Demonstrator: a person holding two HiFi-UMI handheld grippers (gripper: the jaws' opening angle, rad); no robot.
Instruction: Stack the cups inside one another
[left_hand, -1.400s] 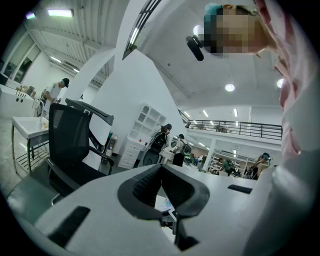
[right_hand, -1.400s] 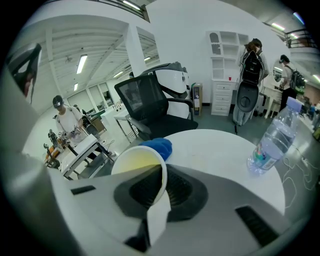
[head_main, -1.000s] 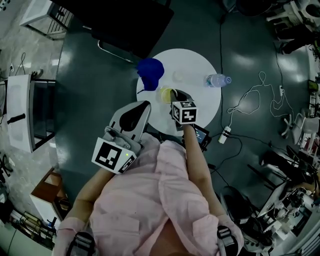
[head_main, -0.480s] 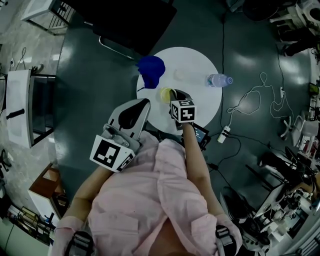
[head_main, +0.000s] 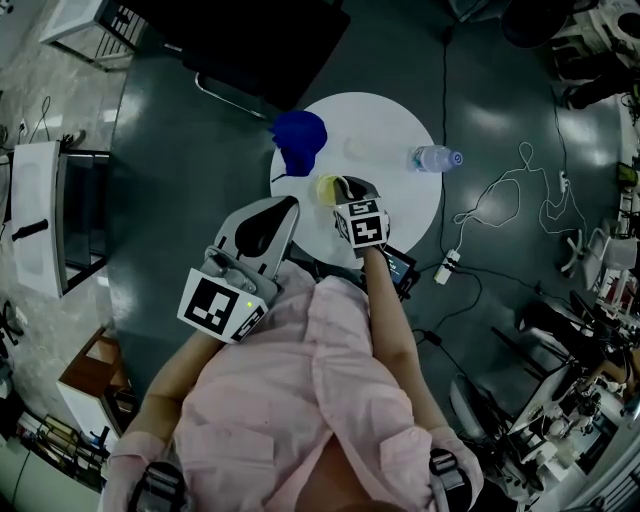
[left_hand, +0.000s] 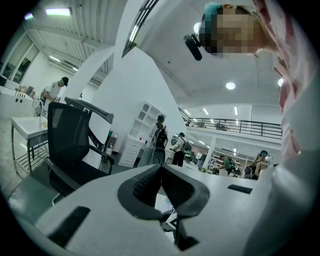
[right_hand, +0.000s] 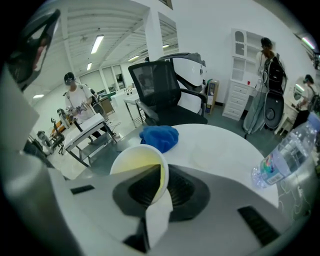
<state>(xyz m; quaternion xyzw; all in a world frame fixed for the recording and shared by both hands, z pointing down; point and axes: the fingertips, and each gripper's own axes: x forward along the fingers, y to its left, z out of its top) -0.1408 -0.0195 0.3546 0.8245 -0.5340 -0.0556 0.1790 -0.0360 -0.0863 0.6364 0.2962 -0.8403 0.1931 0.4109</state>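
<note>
Found no cup nested yet. Found the right gripper (right_hand: 161, 182) clamped on the wall of the yellow cup (right_hand: 136, 162), one jaw inside the rim and one outside, at the near part of the round white table (head_main: 400, 205). Could not tell whether the cup was lifted or resting. Noted a second, pale cup (head_main: 357, 150) standing alone further in; judged nesting the two as the remaining step. Found the left gripper (left_hand: 161, 172) closed on nothing, held off the table. Noted a blue cloth (head_main: 298, 138) near the yellow cup and a water bottle (head_main: 433, 159) lying to the right; judged neither to block the way between the cups.
</note>
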